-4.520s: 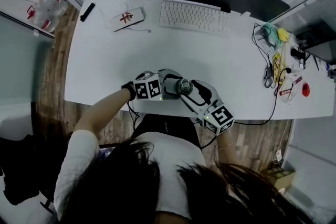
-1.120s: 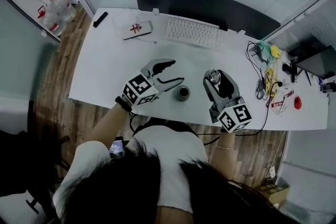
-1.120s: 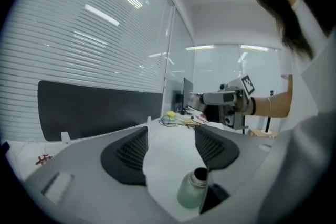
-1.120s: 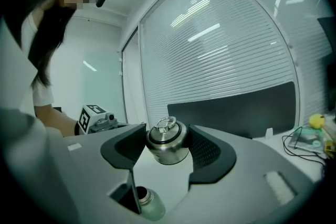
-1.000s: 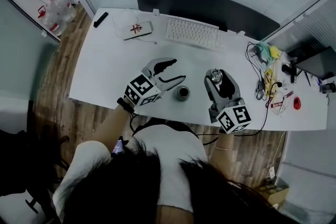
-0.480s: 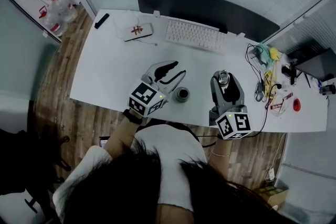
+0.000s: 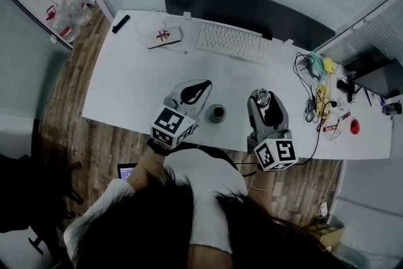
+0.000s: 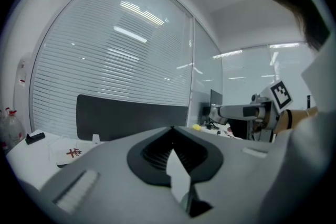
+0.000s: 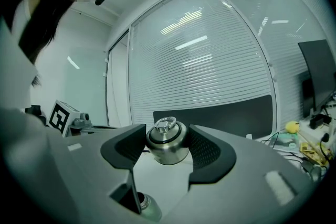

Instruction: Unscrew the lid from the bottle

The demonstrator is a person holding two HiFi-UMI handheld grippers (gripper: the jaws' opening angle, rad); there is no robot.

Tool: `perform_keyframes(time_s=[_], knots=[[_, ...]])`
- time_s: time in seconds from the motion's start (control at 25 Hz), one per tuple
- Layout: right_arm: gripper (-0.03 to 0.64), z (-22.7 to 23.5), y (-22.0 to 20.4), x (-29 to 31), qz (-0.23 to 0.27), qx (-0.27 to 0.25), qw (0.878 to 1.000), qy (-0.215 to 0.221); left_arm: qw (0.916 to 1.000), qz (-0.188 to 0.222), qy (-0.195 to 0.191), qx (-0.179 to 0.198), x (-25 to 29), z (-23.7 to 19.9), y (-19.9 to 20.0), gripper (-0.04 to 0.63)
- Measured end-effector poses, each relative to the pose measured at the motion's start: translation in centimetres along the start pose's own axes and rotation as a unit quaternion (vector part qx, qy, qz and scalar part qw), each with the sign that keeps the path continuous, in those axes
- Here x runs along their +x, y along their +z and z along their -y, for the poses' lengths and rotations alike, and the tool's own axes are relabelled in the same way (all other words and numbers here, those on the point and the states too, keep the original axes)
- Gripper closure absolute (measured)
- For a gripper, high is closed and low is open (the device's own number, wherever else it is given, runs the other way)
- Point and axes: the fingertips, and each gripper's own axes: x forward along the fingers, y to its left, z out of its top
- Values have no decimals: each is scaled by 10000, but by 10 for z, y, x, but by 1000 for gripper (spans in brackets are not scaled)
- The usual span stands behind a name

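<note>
A white desk [image 7: 126, 85] is seen from above on a wood-plank floor. A dark monitor [image 7: 245, 6] and a white keyboard [image 7: 233, 42] are set along its far edge, beyond both grippers. A flat white pouch with a red mark [image 7: 162, 34] lies beyond the left gripper, and a tangle of cables [image 7: 315, 97] is spread out to the right of the right gripper.

The bottle [image 7: 217, 113] is stood upright on the desk between the two grippers, touched by neither. It is a small, round metal vessel with its mouth uncovered. The inside looks dark, and whether anything is in it cannot be told.

The lid [image 9: 167, 147] is clamped between the ribbed black pads of the right gripper [image 7: 263, 96] and held clear of the desk, to the right of the bottle. It is a rounded cap of brushed metal with a dark band near the top and a metal ring on its crown.

The jaws of the left gripper [image 7: 200, 86] have just been closing. They are now brought fully together with their tips meeting, and nothing is held between them. This gripper is angled away from the person and to the right, and the right gripper is pointed straight toward the monitor. Both are held about level, with their marker cubes nearest the person.
</note>
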Motion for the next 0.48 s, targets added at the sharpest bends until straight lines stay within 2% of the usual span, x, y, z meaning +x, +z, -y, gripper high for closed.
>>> perform_keyframes(time_s=[0.2, 0.48], knots=[[365, -6, -9, 3, -86, 20, 9999, 78, 9997, 70, 219, 11, -5, -9, 0, 537], [365, -8, -16, 8, -188, 55, 9996, 202, 9996, 49, 293, 24, -7, -15, -2, 537]])
